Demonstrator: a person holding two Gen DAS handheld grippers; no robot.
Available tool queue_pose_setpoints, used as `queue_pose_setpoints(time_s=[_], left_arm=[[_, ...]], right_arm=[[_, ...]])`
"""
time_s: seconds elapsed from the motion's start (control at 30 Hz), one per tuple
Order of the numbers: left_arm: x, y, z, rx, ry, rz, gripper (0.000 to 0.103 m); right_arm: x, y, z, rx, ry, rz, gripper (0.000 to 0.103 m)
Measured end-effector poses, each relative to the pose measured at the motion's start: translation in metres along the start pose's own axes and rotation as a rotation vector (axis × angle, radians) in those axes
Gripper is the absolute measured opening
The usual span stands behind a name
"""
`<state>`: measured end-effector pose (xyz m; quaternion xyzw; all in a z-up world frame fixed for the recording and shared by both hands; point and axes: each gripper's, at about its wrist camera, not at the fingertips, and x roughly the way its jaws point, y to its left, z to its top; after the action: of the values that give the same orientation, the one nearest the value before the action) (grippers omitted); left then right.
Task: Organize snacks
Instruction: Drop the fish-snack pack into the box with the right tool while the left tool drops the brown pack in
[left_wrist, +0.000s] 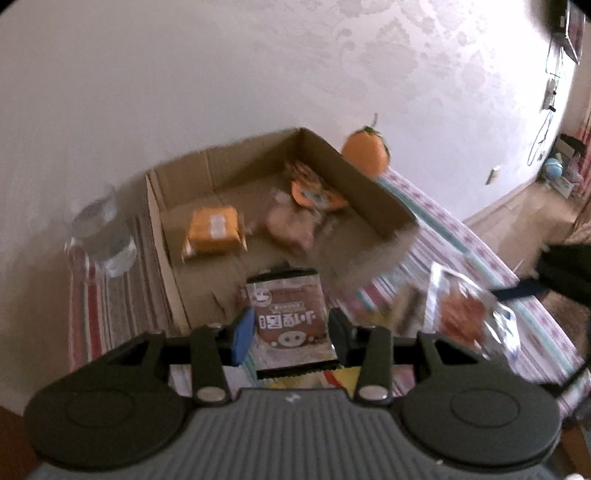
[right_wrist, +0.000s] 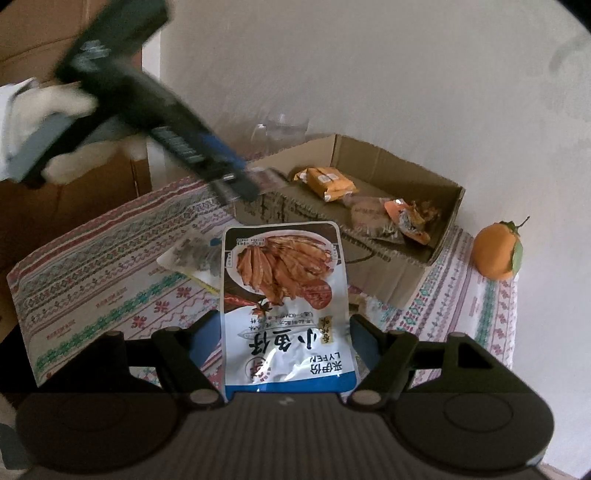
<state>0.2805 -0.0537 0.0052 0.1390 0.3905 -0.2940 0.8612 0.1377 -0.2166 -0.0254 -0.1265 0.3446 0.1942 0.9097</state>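
Step in hand: carrying to box; left gripper clamped on brown pig-face snack packet, above cardboard box near edge; right gripper pinches dried-fish pouch over tablecloth; next: release packet inside box w/ other snacks.

A patterned tablecloth with red and green bands covers the table, and an orange fruit with a green leaf and stalk stands on it near the pale wall (the fruit looks like a toy, though the blur makes that uncertain). A clear glass jar stands on the cloth close to the wall. At the far right of the left wrist view lies a wooden floor with small, blurred clutter.
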Motion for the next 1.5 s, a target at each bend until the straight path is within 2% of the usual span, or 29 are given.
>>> queue_pose_setpoints(time_s=[0.27, 0.33, 0.4, 0.43, 0.47, 0.57, 0.67, 0.9, 1.17, 1.37, 1.5], left_arm=[[0.044, 0.022, 0.041, -0.005, -0.011, 0.063, 0.044], [0.053, 0.025, 0.042, 0.015, -0.005, 0.085, 0.052], [0.058, 0.025, 0.041, 0.027, 0.002, 0.118, 0.065], [0.058, 0.026, 0.040, 0.027, 0.005, 0.126, 0.079], [0.055, 0.027, 0.038, 0.023, -0.005, 0.123, 0.083], [0.045, 0.026, 0.031, 0.019, -0.025, 0.096, 0.083], [0.034, 0.021, 0.025, 0.030, -0.027, 0.116, 0.084], [0.002, 0.007, 0.004, 0.040, -0.052, 0.128, 0.086], [-0.025, -0.002, -0.020, -0.010, -0.102, 0.058, 0.087], [-0.031, -0.010, -0.030, -0.016, -0.098, 0.038, 0.087], [-0.034, -0.011, -0.038, -0.023, -0.103, 0.043, 0.087]], right_arm=[[0.001, -0.006, 0.007, -0.010, -0.004, -0.025, 0.080], [0.003, -0.008, 0.008, -0.012, -0.003, -0.028, 0.080], [0.004, -0.010, 0.010, -0.017, 0.000, -0.036, 0.080], [0.004, -0.012, 0.011, -0.016, -0.001, -0.041, 0.080], [0.004, -0.014, 0.013, -0.013, 0.000, -0.040, 0.080], [0.007, -0.022, 0.021, 0.006, 0.002, -0.043, 0.080], [0.010, -0.031, 0.034, 0.039, 0.003, -0.044, 0.080], [0.029, -0.054, 0.091, 0.074, 0.009, -0.071, 0.080], [0.103, -0.072, 0.157, 0.026, 0.057, -0.089, 0.080], [0.163, -0.084, 0.180, 0.050, 0.122, -0.123, 0.080], [0.187, -0.090, 0.185, 0.069, 0.142, -0.145, 0.080]])
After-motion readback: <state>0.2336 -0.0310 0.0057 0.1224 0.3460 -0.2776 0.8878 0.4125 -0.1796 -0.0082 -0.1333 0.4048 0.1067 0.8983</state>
